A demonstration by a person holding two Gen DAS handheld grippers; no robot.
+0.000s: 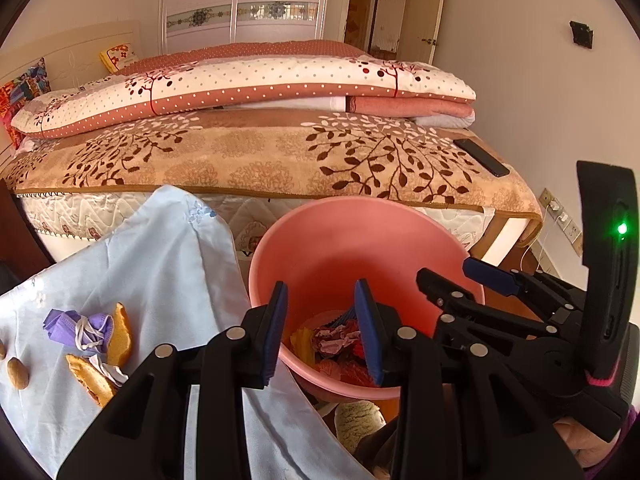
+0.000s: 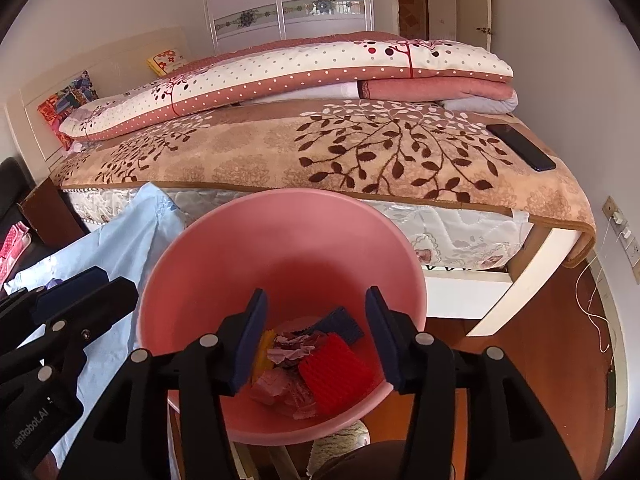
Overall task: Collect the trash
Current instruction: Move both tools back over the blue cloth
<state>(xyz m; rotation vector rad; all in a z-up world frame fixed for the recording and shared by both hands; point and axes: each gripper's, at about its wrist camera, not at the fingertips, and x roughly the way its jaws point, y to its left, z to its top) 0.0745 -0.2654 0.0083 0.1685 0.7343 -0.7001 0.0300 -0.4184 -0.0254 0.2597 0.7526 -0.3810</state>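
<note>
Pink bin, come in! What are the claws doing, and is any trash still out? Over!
Left gripper and right gripper open, empty, over pink bin. Purple mask and orange peels on blue cloth. Nothing blocking.

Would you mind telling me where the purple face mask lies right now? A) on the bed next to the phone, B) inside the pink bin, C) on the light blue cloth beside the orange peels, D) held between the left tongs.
C: the purple face mask lies on the light blue cloth next to the orange peels, outside the pink bin; both tongs are open and hold nothing.
</note>
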